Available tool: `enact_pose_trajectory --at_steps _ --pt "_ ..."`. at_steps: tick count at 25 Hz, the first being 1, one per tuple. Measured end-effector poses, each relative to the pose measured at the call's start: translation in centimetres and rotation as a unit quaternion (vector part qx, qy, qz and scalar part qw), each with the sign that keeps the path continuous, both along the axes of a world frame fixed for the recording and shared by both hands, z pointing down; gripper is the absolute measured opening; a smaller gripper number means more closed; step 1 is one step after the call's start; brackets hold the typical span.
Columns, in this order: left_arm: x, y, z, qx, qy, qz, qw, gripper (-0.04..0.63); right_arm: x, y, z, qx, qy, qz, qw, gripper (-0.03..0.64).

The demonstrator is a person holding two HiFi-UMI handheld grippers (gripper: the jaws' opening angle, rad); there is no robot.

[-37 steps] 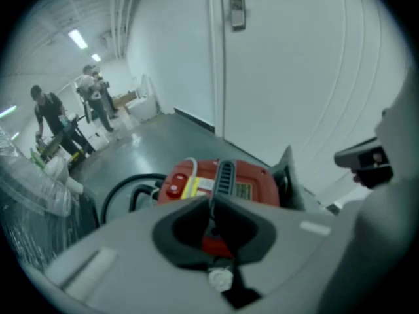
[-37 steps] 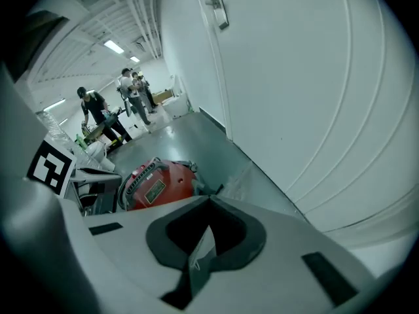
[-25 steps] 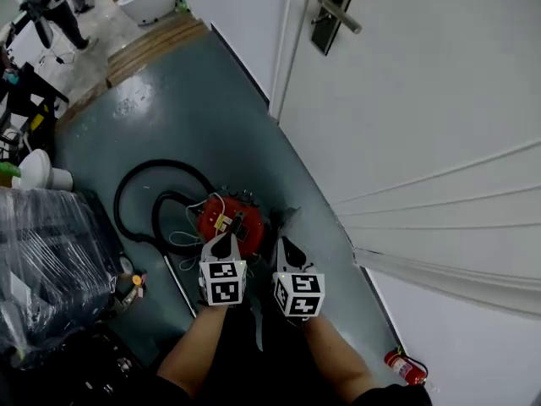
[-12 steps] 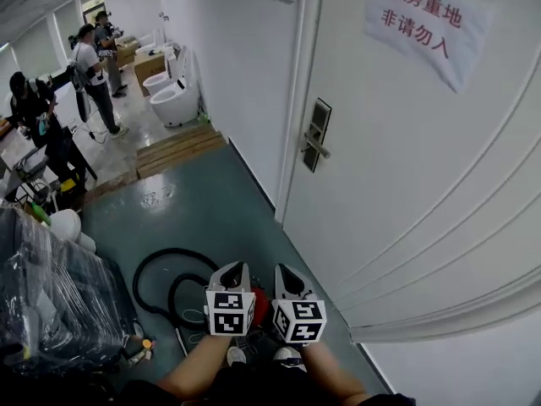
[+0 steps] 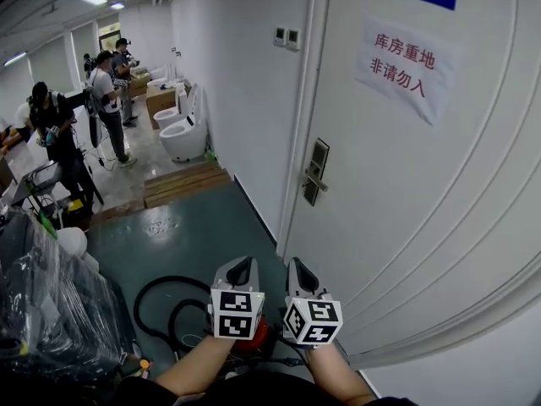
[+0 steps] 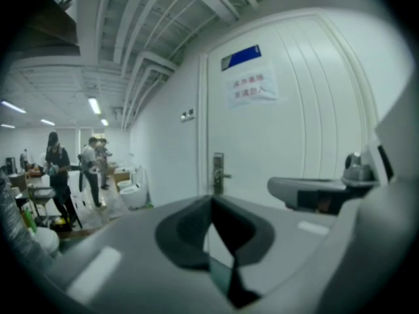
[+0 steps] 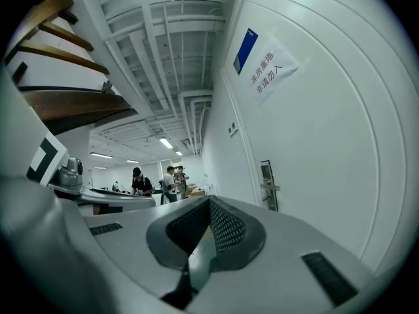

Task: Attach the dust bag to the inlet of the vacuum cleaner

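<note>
The red vacuum cleaner lies on the grey-green floor, mostly hidden under my two raised grippers. Its black hose loops to the left of it. No dust bag shows in any view. My left gripper and right gripper are held side by side well above the floor, pointing roughly level toward the corridor. In the left gripper view the left gripper has its jaws closed tip to tip with nothing between them. The right gripper also has its tips together and holds nothing.
A white door with a metal handle and a paper sign stands close on the right. A plastic-wrapped stack fills the lower left. Wooden pallets, white toilets and several people are down the corridor.
Both grippers have risen together from just above the vacuum cleaner on the floor. The head view has tilted up from the floor to the door and corridor.
</note>
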State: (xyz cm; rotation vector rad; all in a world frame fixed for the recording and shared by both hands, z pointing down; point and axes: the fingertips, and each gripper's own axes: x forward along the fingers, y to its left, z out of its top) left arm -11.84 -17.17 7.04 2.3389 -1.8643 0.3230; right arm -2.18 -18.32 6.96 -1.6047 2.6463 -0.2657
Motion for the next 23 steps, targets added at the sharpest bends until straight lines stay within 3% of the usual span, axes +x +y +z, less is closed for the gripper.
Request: enact_pose_trajectory --at_steps 11,23 --pt "0.1 0.5 -0.2 0.015 0.004 0.0 0.9999 0.0 -1.0 0.7 0.0 0.025 0.035 -0.009 0.999 -0.002" --pt "1.7 1.4 0.1 0.01 0.004 0.021 0.9997 0.0 -0.2 1.7 0.4 0.017 0.035 -0.002 0.999 -0.002"
